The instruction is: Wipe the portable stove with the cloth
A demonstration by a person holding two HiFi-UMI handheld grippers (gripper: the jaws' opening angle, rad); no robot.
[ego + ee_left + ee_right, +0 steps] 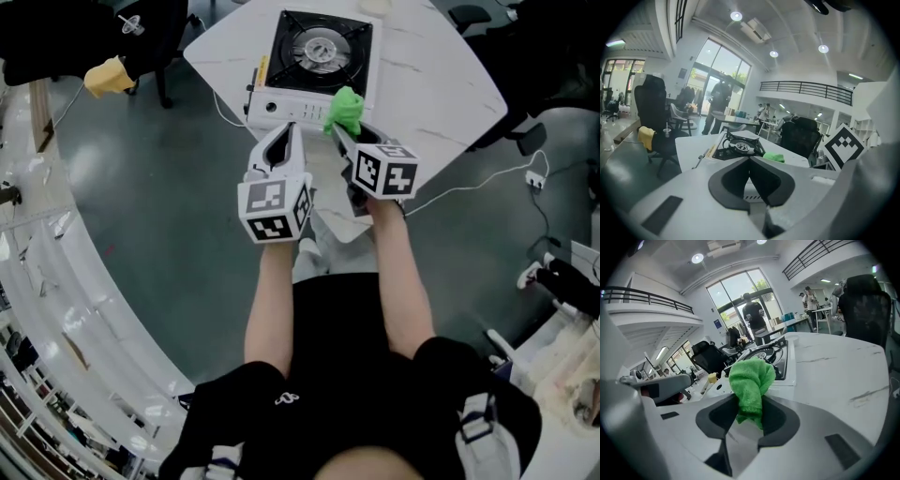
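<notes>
The portable stove (316,58), white-bodied with a black top and a round burner, sits on a white marble-look table (441,66). My right gripper (339,131) is shut on a bunched green cloth (345,111) at the stove's near right corner, just in front of its front panel. In the right gripper view the cloth (751,382) sticks up from between the jaws, with the stove (765,355) right behind it. My left gripper (286,133) hovers beside it, before the stove's front, shut and holding nothing. The left gripper view shows the stove (739,145) and cloth (774,157) ahead.
A thin yellow-and-black stick (261,70) lies on the table left of the stove. A black office chair with a yellow cloth (109,77) stands on the floor at far left. A white cable (487,178) runs across the floor on the right. People stand in the hall beyond.
</notes>
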